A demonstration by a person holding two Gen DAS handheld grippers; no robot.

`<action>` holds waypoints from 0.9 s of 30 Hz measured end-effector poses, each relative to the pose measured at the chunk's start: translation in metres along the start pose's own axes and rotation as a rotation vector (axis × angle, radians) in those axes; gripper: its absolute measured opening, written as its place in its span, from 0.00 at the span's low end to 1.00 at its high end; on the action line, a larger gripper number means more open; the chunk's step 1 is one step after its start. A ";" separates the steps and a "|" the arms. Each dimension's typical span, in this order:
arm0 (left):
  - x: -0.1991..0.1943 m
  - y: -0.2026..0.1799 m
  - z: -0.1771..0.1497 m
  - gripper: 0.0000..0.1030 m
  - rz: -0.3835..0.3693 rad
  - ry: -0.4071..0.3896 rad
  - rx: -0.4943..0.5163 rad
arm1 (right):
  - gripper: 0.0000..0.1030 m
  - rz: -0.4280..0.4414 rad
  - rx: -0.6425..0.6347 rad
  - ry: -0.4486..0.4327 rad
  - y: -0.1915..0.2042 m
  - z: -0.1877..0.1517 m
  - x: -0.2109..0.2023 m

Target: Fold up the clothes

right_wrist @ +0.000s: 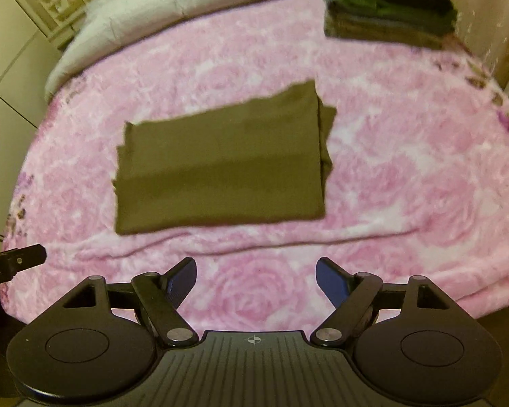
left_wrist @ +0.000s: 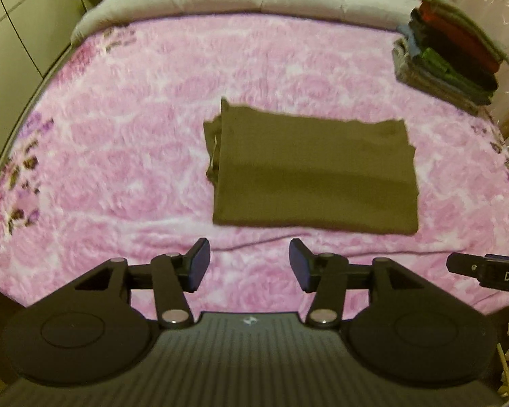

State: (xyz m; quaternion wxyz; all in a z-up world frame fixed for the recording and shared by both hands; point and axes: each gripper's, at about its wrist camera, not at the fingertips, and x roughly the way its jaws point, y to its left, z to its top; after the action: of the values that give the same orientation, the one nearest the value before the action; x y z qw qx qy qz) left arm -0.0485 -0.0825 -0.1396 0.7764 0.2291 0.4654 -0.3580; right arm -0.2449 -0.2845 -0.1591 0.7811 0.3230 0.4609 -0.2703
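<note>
Both grippers up over the bed, pointing steeply down, nothing in either. L gripper: jaws apart, empty, pads over bare blanket. R gripper: jaws spread wider, also empty.

Brown garment lies flat mid-bed, already folded to a neat rectangle, ahead of both sets of jaws and not touching them. Long axis runs side to side across both views. From L it sits ahead and a bit right; from R, ahead and a bit left, so it's roughly between the two hands, neither clearly nearer. Layered edges show at its left end in L view.

Stack of folded clothes sits far right corner, well apart from garment. My guess: fold is done, next is either one more fold across the long axis or carry to stack; R side is the closer one to stack.
</note>
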 end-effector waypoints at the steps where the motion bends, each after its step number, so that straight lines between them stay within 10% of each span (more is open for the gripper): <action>1: -0.007 -0.001 0.002 0.46 -0.003 -0.011 0.004 | 0.78 0.004 -0.007 -0.009 0.004 0.000 -0.006; 14: -0.026 0.018 0.024 0.51 -0.025 -0.022 0.016 | 0.78 -0.023 -0.041 0.005 0.040 0.016 -0.013; 27: 0.044 0.080 0.073 0.51 -0.109 0.070 0.098 | 0.78 -0.052 0.185 -0.017 0.037 0.041 0.033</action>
State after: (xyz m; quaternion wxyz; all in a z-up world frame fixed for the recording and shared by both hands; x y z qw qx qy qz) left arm 0.0669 -0.0966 -0.1430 0.7269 0.2534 0.4860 -0.4139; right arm -0.1823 -0.2955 -0.1639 0.7443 0.3795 0.4357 -0.3348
